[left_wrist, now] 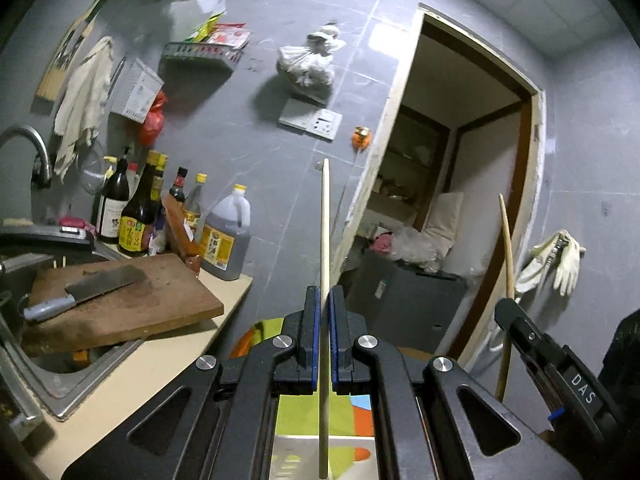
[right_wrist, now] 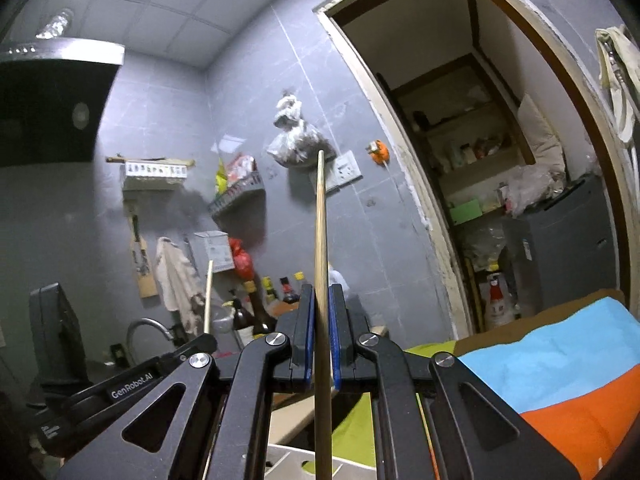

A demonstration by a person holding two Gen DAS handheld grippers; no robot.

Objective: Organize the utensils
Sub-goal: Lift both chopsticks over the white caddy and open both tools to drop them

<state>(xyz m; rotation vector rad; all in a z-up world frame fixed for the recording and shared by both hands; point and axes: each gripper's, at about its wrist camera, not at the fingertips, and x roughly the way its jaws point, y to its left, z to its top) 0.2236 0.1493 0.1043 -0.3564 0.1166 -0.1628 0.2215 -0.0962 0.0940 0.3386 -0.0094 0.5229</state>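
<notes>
Left gripper (left_wrist: 325, 294) clenched on a pale chopstick (left_wrist: 325, 220), right gripper (right_wrist: 322, 292) clenched on a darker chopstick (right_wrist: 320, 220). Both sticks point up and ahead past the fingertips, tails running back under the jaws. Risk: thin round sticks pinched at one spot, so either could pivot or slip over the white slotted holder (right_wrist: 288, 456) below, and long tips may clash since the grippers sit close.

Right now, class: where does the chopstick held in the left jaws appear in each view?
Left wrist: pale chopstick at centre, upright between that gripper's jaws.
Right wrist: same chopstick at lower left, rising above the left gripper.
Shared landmark: wall socket beside the doorway.
</notes>
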